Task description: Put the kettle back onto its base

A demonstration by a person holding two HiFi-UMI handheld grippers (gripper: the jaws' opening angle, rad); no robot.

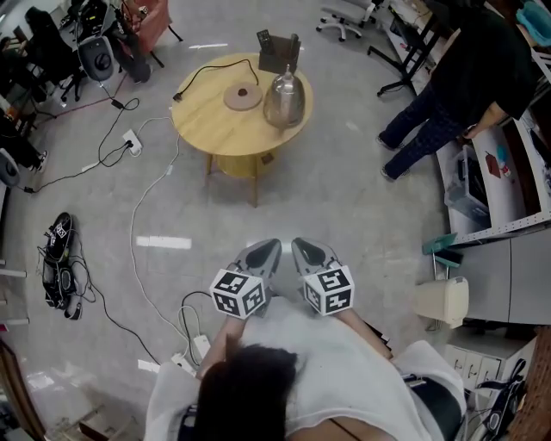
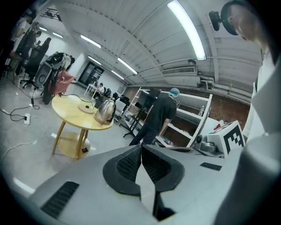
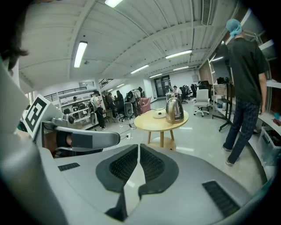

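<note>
Closest to the camera, the left hand-held gripper [image 1: 265, 250] and the right hand-held gripper [image 1: 303, 248] were held side by side, just apart, in front of the person's white top [image 1: 344, 379]. Both pointed towards the table. Each carried its marker cube [image 1: 238, 293] at the rear. In the left gripper view, the ribbed pads [image 2: 131, 163] of the left one were pressed together with nothing between them. In the right gripper view, the right one's pads [image 3: 151, 165] were likewise pressed together and empty.

White cables [image 1: 138, 250] and a power strip [image 1: 191, 355] lay on the grey floor [image 1: 344, 198] to the left of the grippers. A black bundle of gear [image 1: 58, 258] lay further left.

Well beyond the grippers stood a round wooden table. The steel kettle [image 1: 284, 99] stood upright on the right part of the tabletop [image 1: 207, 116]. Its round base [image 1: 243, 96] lay just to the left of it, close beside but not under it. A black cord [image 1: 207, 73] ran from the base across the tabletop to its left edge. Behind the kettle, at the far rim, a dark box [image 1: 275, 50] stood.

To the right of the table, well apart from it, a person in dark clothes [image 1: 469, 86] stood bent towards white shelving [image 1: 516, 164]. Office chairs [image 1: 344, 17] and more equipment stood along the far wall.
</note>
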